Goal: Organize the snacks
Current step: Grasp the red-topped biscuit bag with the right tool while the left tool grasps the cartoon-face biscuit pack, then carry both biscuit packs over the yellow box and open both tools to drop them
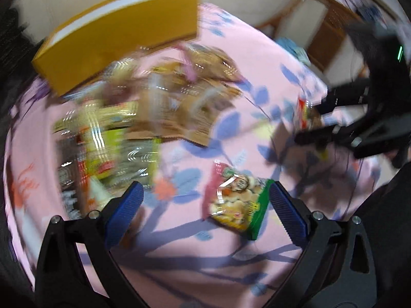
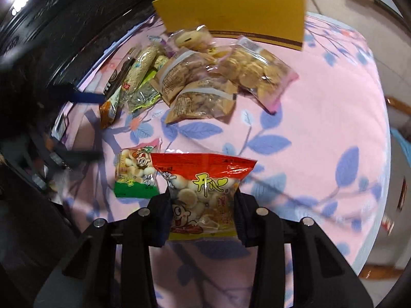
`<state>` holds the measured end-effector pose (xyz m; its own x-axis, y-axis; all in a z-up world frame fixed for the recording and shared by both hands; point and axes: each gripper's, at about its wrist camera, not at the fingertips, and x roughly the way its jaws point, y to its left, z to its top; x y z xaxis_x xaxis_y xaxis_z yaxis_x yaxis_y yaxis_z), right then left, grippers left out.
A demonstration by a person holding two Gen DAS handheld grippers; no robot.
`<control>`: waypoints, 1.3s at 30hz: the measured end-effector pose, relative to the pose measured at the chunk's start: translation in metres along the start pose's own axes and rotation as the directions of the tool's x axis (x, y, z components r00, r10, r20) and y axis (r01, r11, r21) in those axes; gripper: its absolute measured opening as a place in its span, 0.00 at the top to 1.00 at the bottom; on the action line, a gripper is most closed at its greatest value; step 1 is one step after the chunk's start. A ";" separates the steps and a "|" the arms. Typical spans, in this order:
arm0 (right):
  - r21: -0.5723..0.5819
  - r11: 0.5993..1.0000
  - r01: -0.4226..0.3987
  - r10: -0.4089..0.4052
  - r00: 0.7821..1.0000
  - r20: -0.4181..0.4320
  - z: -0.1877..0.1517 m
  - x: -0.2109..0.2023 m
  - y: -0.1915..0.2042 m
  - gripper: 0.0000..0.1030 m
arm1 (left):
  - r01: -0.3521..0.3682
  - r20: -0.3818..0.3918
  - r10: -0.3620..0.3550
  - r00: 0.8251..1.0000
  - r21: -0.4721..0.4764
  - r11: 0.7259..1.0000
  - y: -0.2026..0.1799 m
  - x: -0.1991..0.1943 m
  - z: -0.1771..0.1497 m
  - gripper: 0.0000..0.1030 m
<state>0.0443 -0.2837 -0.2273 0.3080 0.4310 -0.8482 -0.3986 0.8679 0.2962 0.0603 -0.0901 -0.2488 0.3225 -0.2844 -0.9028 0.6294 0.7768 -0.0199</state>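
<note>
The right gripper (image 2: 203, 202) clamps the red snack bag (image 2: 203, 192) for transfer toward the upper-frame yellow box (image 2: 236, 10); the left gripper (image 1: 205, 205) hangs wide open, empty, above the green snack bag (image 1: 236, 202).

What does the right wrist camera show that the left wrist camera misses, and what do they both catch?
Only the right wrist view shows the red-topped biscuit bag face-on, clamped in the right hand-held gripper, and the snack pile sharp enough to tell packets apart. Only the left wrist view shows the left hand-held gripper with its blue pads spread wide and nothing between them; the pile there is a blur. Both show the yellow box behind the pile, the green-edged bag lying alone, and the pink leaf-print cloth.
</note>
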 end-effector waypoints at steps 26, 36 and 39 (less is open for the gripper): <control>0.143 0.989 0.034 -0.044 0.997 0.067 -0.013 -0.015 0.007 0.61 | 0.059 0.011 -0.060 0.998 0.106 0.993 -0.017 0.035 -0.014 0.51; 0.117 0.993 0.030 -0.039 0.996 0.076 -0.003 -0.018 0.012 0.61 | 0.019 0.094 -0.022 0.995 0.029 0.999 0.001 -0.002 -0.010 0.51; 0.111 0.993 0.025 -0.034 0.996 0.081 -0.001 -0.018 0.014 0.61 | 0.011 0.120 -0.012 0.993 0.003 1.000 0.005 -0.013 -0.007 0.51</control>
<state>0.0322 -0.2799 -0.2083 0.3906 0.4194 -0.8195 -0.2922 0.9007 0.3216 0.0543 -0.0789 -0.2404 0.3974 -0.3586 -0.8447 0.6351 0.7719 -0.0289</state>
